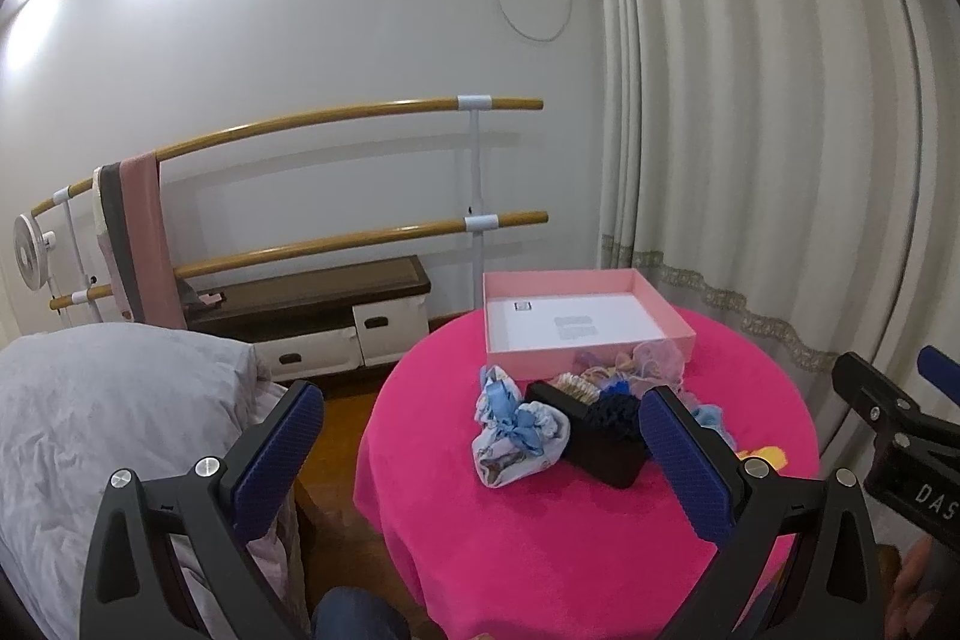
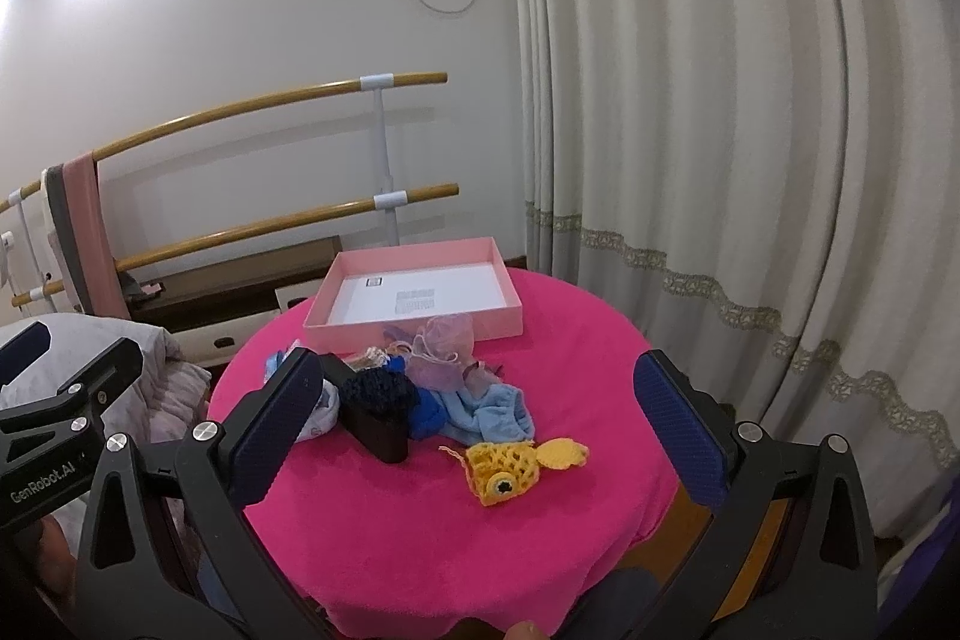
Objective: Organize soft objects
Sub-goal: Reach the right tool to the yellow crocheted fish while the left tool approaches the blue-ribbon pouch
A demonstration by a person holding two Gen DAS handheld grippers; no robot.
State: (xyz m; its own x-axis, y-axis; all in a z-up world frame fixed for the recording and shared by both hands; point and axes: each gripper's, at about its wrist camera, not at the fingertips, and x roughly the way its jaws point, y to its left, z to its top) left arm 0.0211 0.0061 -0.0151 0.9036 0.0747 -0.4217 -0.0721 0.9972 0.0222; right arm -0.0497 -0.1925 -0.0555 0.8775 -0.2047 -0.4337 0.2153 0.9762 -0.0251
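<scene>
An empty pink box (image 1: 585, 322) (image 2: 414, 292) sits at the far side of a round table with a pink cloth (image 1: 540, 532) (image 2: 456, 532). In front of it lies a pile of soft things: a blue-and-white scrunchie bundle (image 1: 516, 430), a black box (image 1: 600, 445) (image 2: 375, 430) holding a dark knit piece (image 2: 378, 388), a light-blue cloth (image 2: 492, 415), a sheer lilac pouch (image 2: 441, 346) and a yellow crochet fish (image 2: 510, 466). My left gripper (image 1: 480, 454) is open and empty, short of the pile. My right gripper (image 2: 480, 430) is open and empty above the near table.
A bed with grey bedding (image 1: 108, 430) stands left of the table. A ballet barre (image 1: 336, 118) with a pink and grey cloth (image 1: 141, 244) and a low dark cabinet (image 1: 318, 304) line the wall. Cream curtains (image 1: 750, 130) hang at the right.
</scene>
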